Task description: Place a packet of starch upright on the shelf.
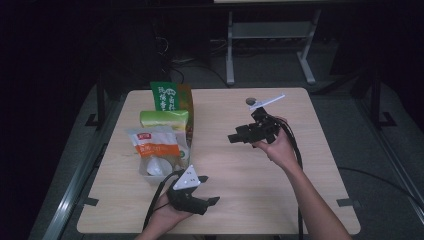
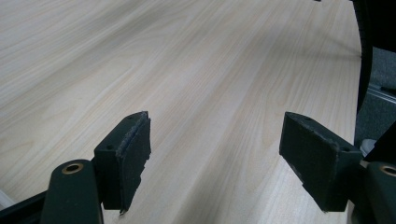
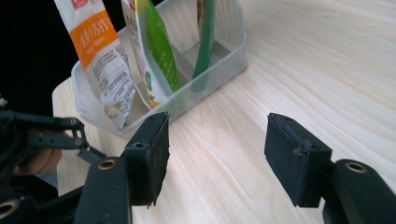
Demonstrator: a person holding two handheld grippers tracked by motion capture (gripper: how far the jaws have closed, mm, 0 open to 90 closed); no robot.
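I see a light wooden table [image 1: 260, 170] in a dark room. My left gripper [image 2: 215, 154] and right gripper [image 3: 217, 154] are both released, empty. The clear bin [image 3: 224, 60] with snack packets [image 1: 157, 145] stands at table's left side.

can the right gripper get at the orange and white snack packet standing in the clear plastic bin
Probably yes: the right gripper is open, facing the clear plastic bin across bare table, and the orange and white snack packet sticks up above its rim.
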